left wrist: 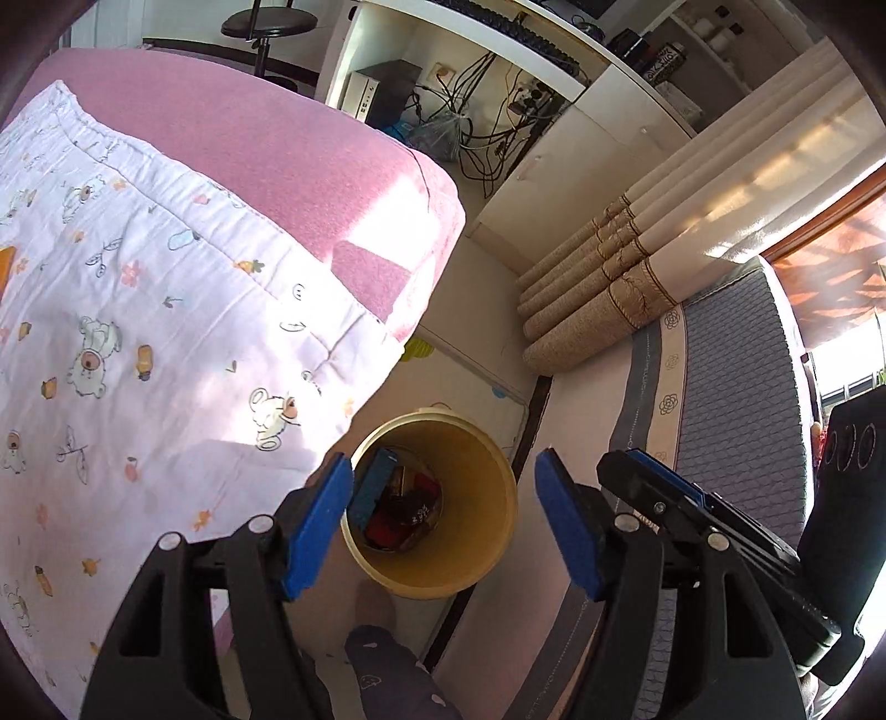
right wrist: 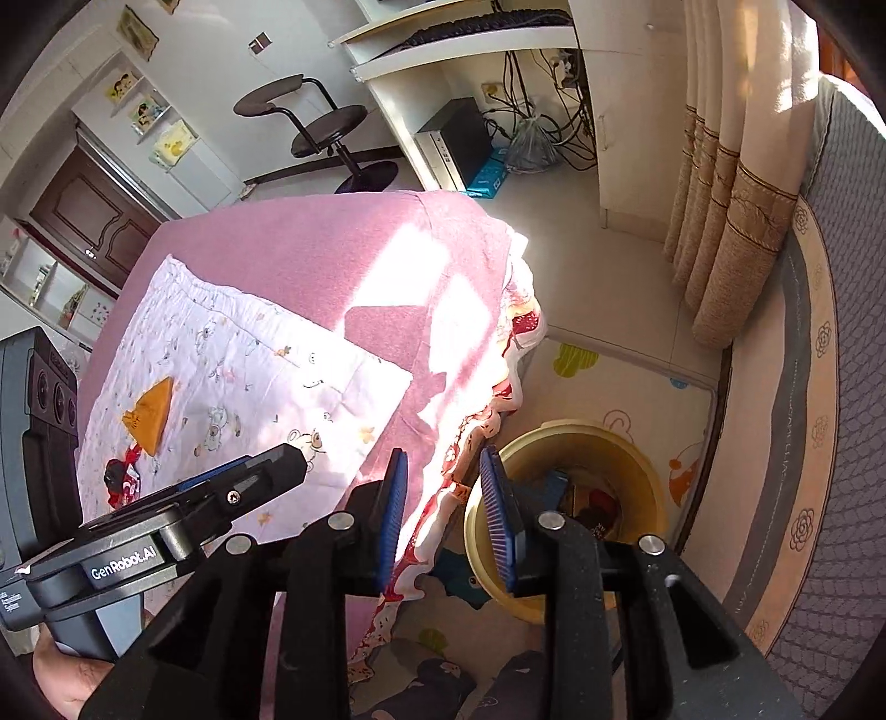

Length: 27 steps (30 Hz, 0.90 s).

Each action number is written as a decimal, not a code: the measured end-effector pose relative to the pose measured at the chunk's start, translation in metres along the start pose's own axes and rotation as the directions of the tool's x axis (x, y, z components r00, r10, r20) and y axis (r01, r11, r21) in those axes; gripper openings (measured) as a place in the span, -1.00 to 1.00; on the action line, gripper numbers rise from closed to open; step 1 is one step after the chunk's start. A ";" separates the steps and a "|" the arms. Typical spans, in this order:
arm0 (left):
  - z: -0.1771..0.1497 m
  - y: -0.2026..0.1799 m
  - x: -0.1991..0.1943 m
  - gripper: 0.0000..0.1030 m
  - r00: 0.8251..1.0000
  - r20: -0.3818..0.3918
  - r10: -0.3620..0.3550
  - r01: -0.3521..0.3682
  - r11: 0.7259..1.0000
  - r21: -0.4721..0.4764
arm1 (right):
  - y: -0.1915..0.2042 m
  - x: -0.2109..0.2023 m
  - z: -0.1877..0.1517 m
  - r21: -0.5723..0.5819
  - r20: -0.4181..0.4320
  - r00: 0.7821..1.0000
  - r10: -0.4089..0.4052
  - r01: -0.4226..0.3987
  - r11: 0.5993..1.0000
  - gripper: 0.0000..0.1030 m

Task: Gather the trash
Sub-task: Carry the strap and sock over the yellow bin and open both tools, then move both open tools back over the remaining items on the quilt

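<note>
A pink bed (right wrist: 310, 249) fills the left side of both views. On it lies a white quilt (left wrist: 138, 332) with small bear prints. Far behind the bed stand a white desk (right wrist: 470, 50) and a black stool (right wrist: 326, 133). At the right hang beige curtains (right wrist: 731, 210), and next to them runs a grey quilted cushion (left wrist: 736, 399).

On the floor mat (right wrist: 637, 387), just beside the near corner of the bed, stands a yellow bin (left wrist: 476, 476). Inside it lies trash (left wrist: 404, 509): a blue box and some dark and red wrappers.

The left gripper (left wrist: 443, 520) hangs above the bin with its jaws wide apart and nothing between them. The right gripper (right wrist: 443, 515) is over the edge of the bed, near the bin rim, with a narrow gap between its jaws, and it holds nothing.

On the quilt, at the left, lie an orange wrapper (right wrist: 152, 415) and a red one (right wrist: 122, 476), well apart from the bin.
</note>
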<state>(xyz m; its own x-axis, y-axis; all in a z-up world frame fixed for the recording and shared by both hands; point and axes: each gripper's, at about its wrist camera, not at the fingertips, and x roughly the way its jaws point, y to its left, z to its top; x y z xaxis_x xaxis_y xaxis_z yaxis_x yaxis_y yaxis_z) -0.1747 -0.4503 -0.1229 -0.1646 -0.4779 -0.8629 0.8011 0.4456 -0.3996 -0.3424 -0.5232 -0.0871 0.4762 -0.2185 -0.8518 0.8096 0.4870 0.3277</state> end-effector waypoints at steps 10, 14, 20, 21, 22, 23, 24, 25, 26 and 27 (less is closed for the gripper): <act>0.003 0.132 -0.106 0.32 0.971 0.185 0.153 -0.109 0.967 -0.230 | 0.144 0.025 0.024 -0.235 -0.044 0.992 0.120 -0.127 0.964 -0.46; -0.009 0.186 -0.145 0.33 0.945 0.232 0.231 -0.151 0.936 -0.318 | 0.206 0.041 0.018 -0.321 -0.071 0.985 0.157 -0.172 0.931 -0.46; -0.031 0.260 -0.197 0.38 0.892 0.295 0.343 -0.204 0.887 -0.414 | 0.301 0.065 -0.002 -0.465 -0.110 0.971 0.212 -0.239 0.852 -0.46; -0.036 0.272 -0.204 0.39 0.883 0.300 0.361 -0.211 0.876 -0.433 | 0.315 0.069 -0.006 -0.481 -0.119 0.968 0.221 -0.251 0.840 -0.46; -0.041 0.285 -0.211 0.39 0.876 0.303 0.375 -0.213 0.865 -0.455 | 0.329 0.075 -0.010 -0.497 -0.132 0.965 0.227 -0.262 0.827 -0.46; -0.047 0.297 -0.216 0.39 0.871 0.302 0.388 -0.214 0.852 -0.477 | 0.342 0.081 -0.015 -0.510 -0.147 0.961 0.234 -0.276 0.815 -0.46; -0.053 0.309 -0.221 0.39 0.866 0.300 0.401 -0.216 0.839 -0.499 | 0.355 0.086 -0.020 -0.520 -0.159 0.958 0.240 -0.288 0.804 -0.46; -0.058 0.320 -0.226 0.39 0.861 0.297 0.413 -0.217 0.827 -0.518 | 0.367 0.091 -0.024 -0.531 -0.171 0.954 0.247 -0.301 0.792 -0.46; -0.064 0.330 -0.230 0.39 0.856 0.293 0.425 -0.221 0.815 -0.536 | 0.379 0.095 -0.028 -0.543 -0.184 0.949 0.255 -0.314 0.779 -0.46; -0.069 0.340 -0.234 0.39 0.851 0.288 0.438 -0.226 0.802 -0.554 | 0.390 0.100 -0.032 -0.553 -0.195 0.946 0.260 -0.325 0.767 -0.46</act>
<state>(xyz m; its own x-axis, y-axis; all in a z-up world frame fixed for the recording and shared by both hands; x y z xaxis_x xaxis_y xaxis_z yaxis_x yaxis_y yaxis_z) 0.0964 -0.1345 -0.0788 0.3767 -0.4294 -0.8208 0.3607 0.8841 -0.2970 0.0096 -0.3278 -0.0572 0.5943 0.0848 -0.7998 0.2763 0.9124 0.3020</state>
